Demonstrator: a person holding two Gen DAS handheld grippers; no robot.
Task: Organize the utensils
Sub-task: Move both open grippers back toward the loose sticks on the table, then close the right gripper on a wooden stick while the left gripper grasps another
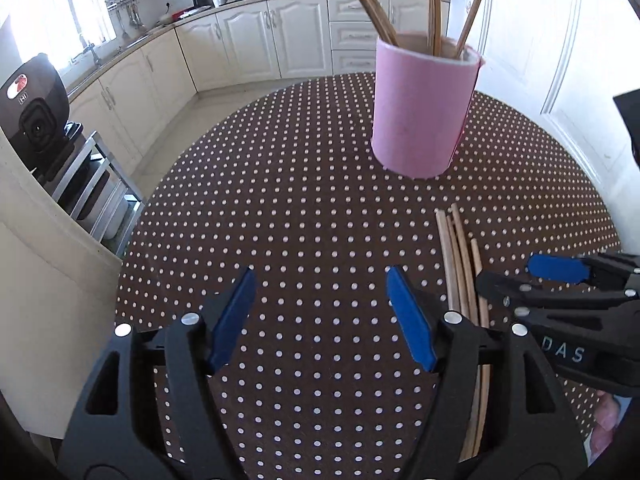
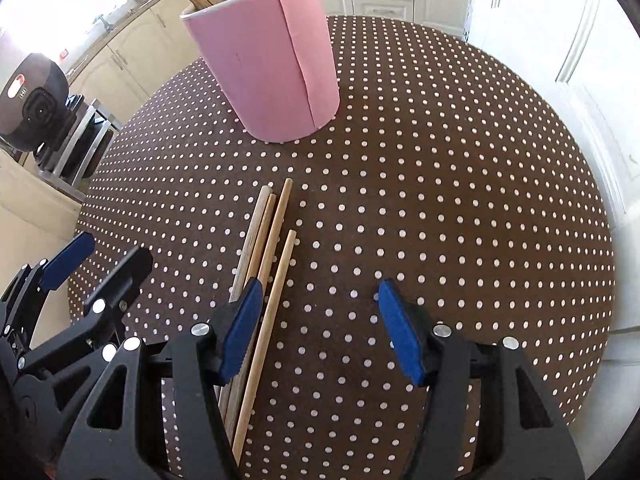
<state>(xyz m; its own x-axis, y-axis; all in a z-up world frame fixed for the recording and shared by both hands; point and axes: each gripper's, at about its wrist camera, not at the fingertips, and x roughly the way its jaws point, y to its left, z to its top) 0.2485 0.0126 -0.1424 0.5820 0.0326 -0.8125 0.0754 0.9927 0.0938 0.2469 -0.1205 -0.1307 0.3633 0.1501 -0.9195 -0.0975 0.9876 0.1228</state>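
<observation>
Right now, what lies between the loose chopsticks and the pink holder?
Only bare dotted tablecloth separates the loose chopsticks from the pink holder; the right wrist view shows it best.

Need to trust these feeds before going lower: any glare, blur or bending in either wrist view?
Left wrist view: window at upper left blown out white; strong fisheye curves the brown dotted tablecloth and cabinets; pink cylindrical holder sharp. Right wrist view: white door washed out by glare; wooden chopsticks on the cloth crisp, no motion blur; corners vignetted black.
</observation>
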